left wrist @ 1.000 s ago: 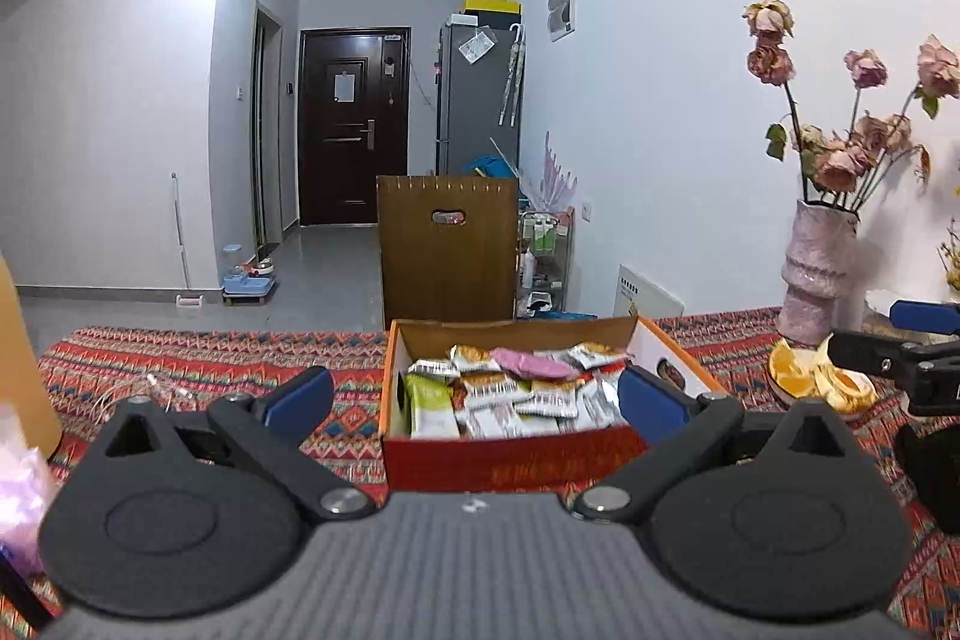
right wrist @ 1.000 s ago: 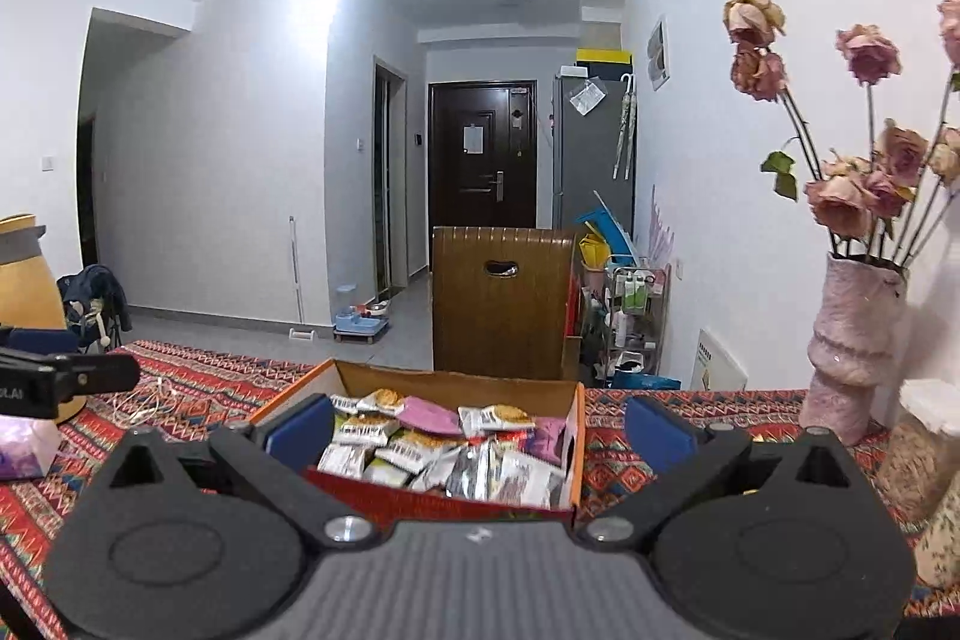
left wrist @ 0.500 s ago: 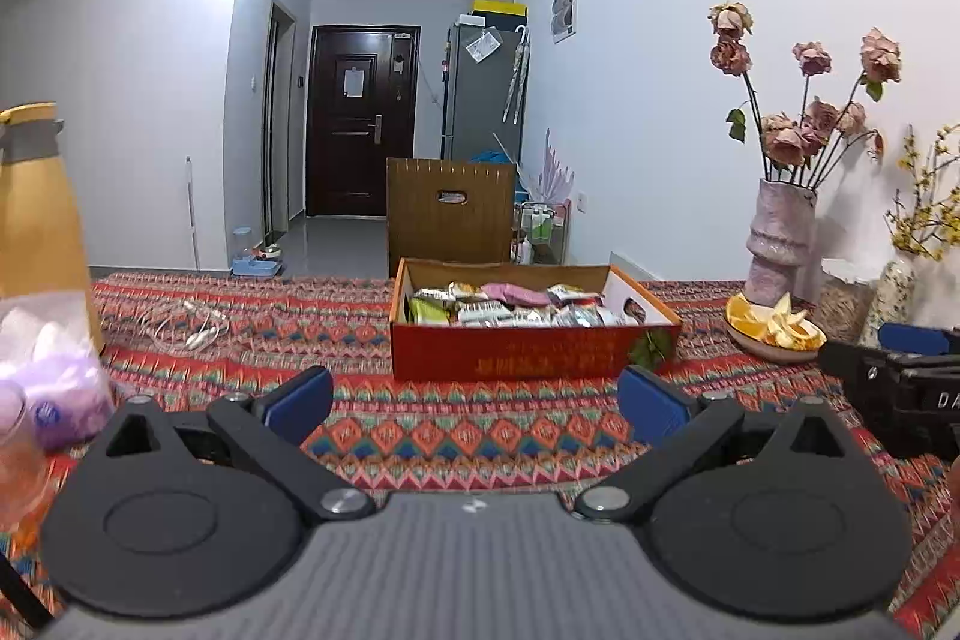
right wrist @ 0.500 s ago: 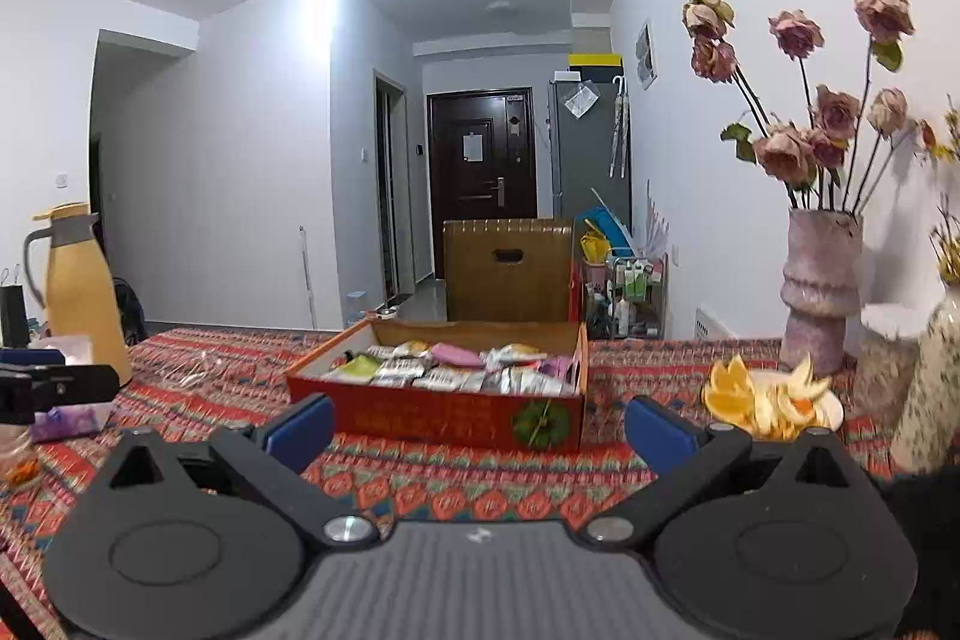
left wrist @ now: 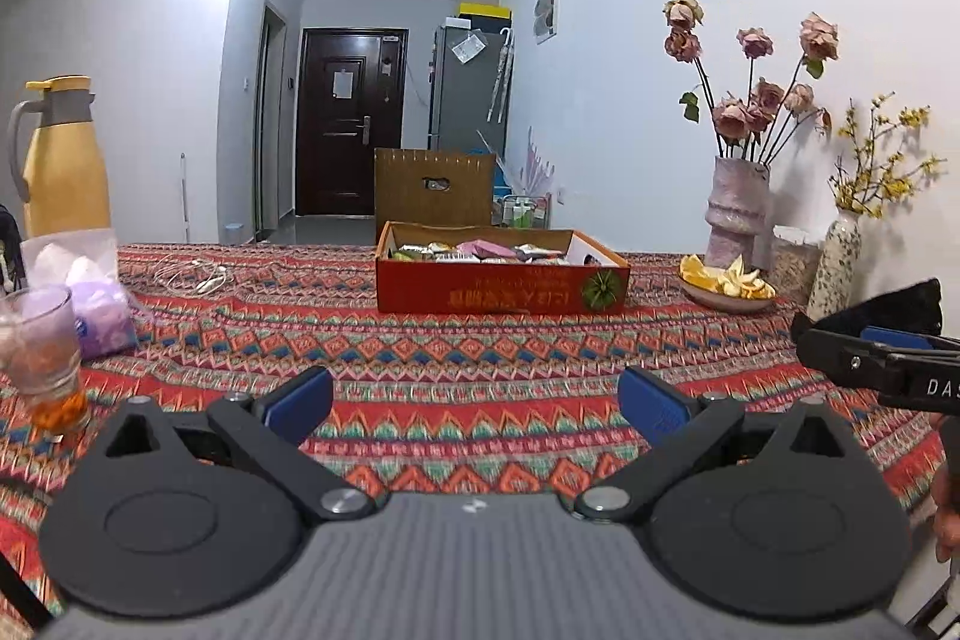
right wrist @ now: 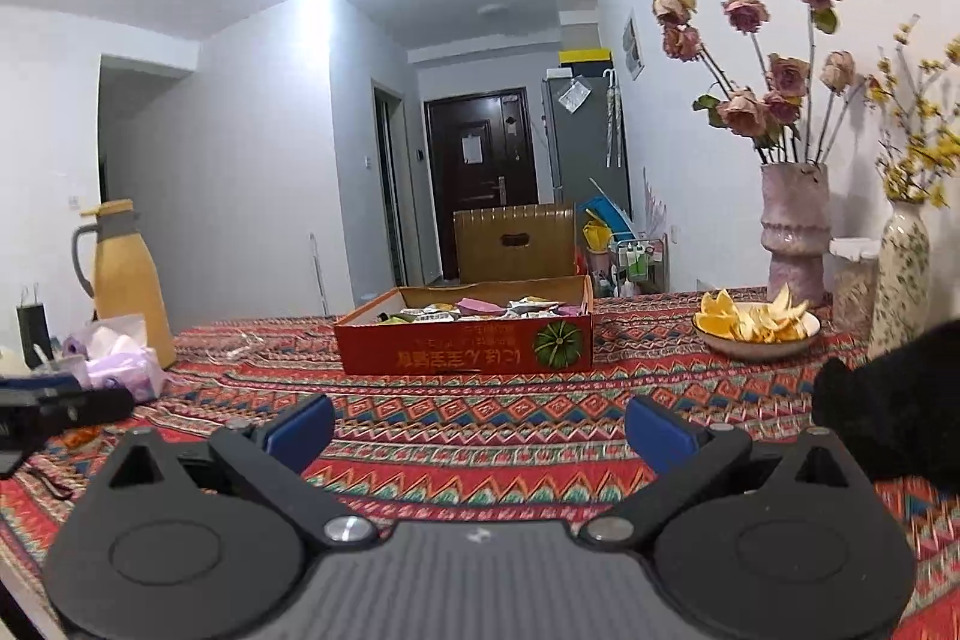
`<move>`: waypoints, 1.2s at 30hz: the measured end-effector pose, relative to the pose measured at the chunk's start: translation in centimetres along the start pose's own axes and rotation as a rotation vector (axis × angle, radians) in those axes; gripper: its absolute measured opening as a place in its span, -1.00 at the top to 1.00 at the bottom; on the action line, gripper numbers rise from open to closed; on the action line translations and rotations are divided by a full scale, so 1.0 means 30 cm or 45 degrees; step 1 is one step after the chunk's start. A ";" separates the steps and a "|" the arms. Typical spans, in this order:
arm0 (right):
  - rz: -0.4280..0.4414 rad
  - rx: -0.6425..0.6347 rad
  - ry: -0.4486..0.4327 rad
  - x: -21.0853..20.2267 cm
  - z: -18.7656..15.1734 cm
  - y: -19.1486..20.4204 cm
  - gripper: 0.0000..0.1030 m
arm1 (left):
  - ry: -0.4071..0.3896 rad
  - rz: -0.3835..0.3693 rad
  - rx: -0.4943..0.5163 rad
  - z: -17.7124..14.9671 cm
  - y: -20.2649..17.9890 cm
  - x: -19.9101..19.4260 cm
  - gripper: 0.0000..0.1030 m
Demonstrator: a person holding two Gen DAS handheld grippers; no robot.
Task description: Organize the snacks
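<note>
As the left wrist camera looks across a patterned tablecloth [left wrist: 480,340], the left gripper [left wrist: 474,400] hovers with its fingers spread wide and empty, well short of a red box [left wrist: 501,289] of wrapped snacks [left wrist: 480,250] (a yellow jug [left wrist: 63,160] stands far left). From the right wrist camera, the right gripper [right wrist: 480,427] is likewise spread and empty, with the box [right wrist: 468,346] ahead and a bowl of orange peel [right wrist: 755,325] to its right.

Snack packets [left wrist: 480,250] fill the open red box [left wrist: 501,289].
</note>
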State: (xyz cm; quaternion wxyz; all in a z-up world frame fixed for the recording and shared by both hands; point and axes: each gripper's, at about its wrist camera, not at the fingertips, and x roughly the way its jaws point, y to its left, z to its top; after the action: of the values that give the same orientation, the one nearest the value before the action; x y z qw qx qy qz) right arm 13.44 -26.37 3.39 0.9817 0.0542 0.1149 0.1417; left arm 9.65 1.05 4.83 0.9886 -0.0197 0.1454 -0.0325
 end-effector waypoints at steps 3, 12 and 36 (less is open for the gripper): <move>-0.010 0.000 0.016 -0.046 -0.048 0.014 -1.00 | -0.008 0.011 0.004 -0.043 -0.012 -0.060 -1.00; -0.060 -0.029 0.073 -0.180 -0.166 0.089 -1.00 | 0.027 0.081 -0.024 -0.176 -0.060 -0.225 -1.00; 0.075 -0.060 0.258 -0.356 -0.236 0.185 -1.00 | 0.011 0.098 0.034 -0.224 -0.088 -0.389 -1.00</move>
State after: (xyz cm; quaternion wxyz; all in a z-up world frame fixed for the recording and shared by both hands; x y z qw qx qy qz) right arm 0.28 -23.65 -0.45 0.9615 0.0199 0.2085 0.1780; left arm -3.62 -0.95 1.86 0.9887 -0.0006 0.1498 0.0034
